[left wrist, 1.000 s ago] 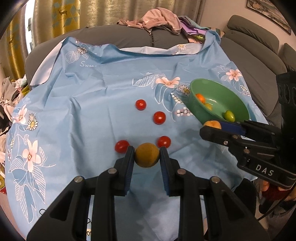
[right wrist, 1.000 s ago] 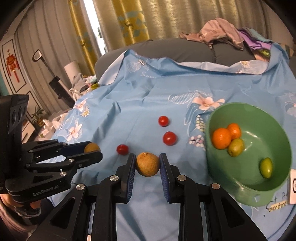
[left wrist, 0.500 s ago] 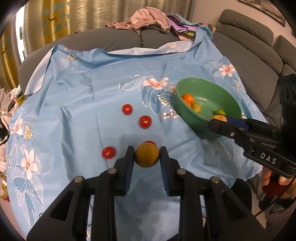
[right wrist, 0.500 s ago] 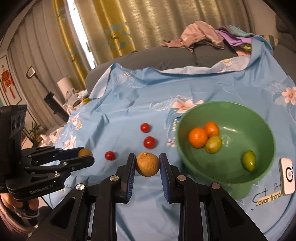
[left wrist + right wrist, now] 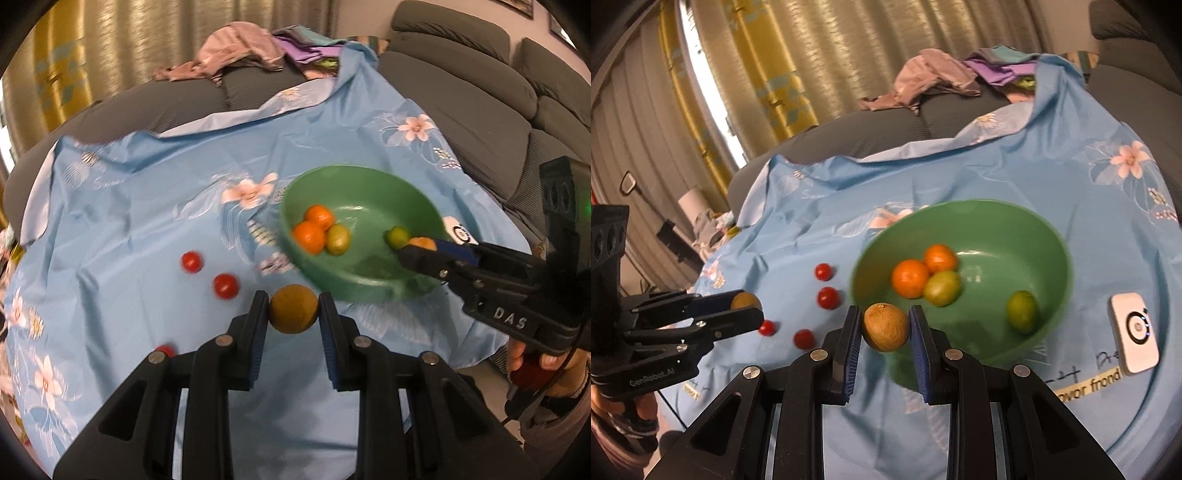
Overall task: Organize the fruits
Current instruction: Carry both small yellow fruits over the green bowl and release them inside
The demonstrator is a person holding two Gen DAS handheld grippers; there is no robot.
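Observation:
My left gripper [image 5: 293, 300] is shut on a round brown fruit [image 5: 293, 310], held above the blue cloth just left of the green bowl [image 5: 354, 173]. My right gripper [image 5: 884, 314] is shut on a second brown fruit [image 5: 885, 326], held over the bowl's [image 5: 960, 206] near-left rim. The bowl holds two oranges [image 5: 910, 277] and two green fruits [image 5: 1021, 311]. Several cherry tomatoes [image 5: 827, 297] lie on the cloth left of the bowl. Each view shows the other gripper: the right one [image 5: 417, 251] over the bowl's right side, the left one [image 5: 746, 308] left of the tomatoes.
A flowered blue cloth [image 5: 147, 206] covers a grey sofa seat. A white device [image 5: 1134, 332] lies on the cloth right of the bowl. Crumpled clothes [image 5: 240, 48] are piled at the back. Sofa cushions [image 5: 480, 92] rise on the right, and curtains hang behind.
Both grippers have carried their brown fruits rightward toward the bowl, which now looks larger and closer. The tomatoes have slid toward the left of both views. Both grips are unchanged.

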